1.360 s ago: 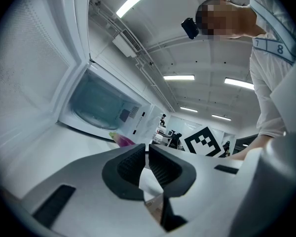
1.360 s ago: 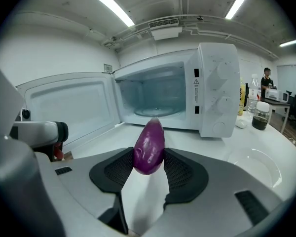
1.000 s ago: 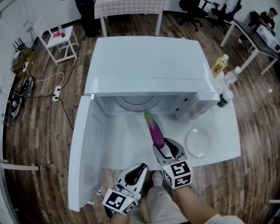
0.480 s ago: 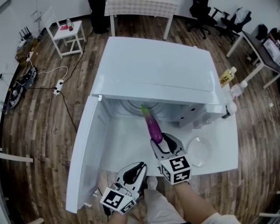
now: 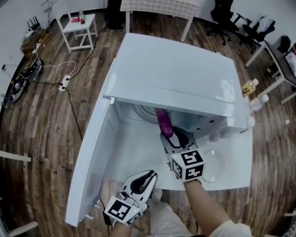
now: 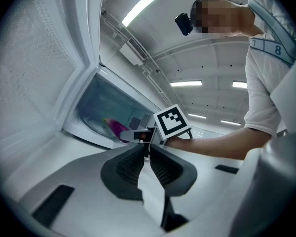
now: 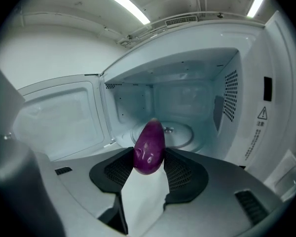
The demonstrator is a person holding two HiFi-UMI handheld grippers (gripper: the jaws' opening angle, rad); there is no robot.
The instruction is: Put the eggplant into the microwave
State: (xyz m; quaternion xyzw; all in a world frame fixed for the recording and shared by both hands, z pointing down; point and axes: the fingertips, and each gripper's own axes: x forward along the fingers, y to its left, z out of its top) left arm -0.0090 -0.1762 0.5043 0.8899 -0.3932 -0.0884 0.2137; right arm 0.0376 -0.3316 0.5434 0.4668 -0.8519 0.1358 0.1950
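Right fingers: clenched on the eggplant; both ribbed pads press its purple sides close to the blunt end, which faces the camera; the jaws stand wide apart, filled by it
Left fingers: closed with nothing between them; the pads meet at their tips
Eggplant: carried in the right grip, lengthwise toward the microwave; in the head view its far end lies under the front edge of the microwave's top, inside the mouth; the rest sticks out over the bench; whether it touches the cavity floor cannot be told
Right gripper: at the opening, right of its middle; tipped a little downward toward the glass turntable on the cavity floor
Left gripper: at the bench's near edge, beside the open door; well back from the mouth; pointing level
Microwave: white; takes up the far part of the bench
Door: swung wide on its left hinge; stands out along the bench's left edge
Plate: white; near the bench's near right corner; just beside the right gripper's marker cube and partly hidden by it
Bottle: yellow label; beside the microwave's right wall, toward the bench's far right corner
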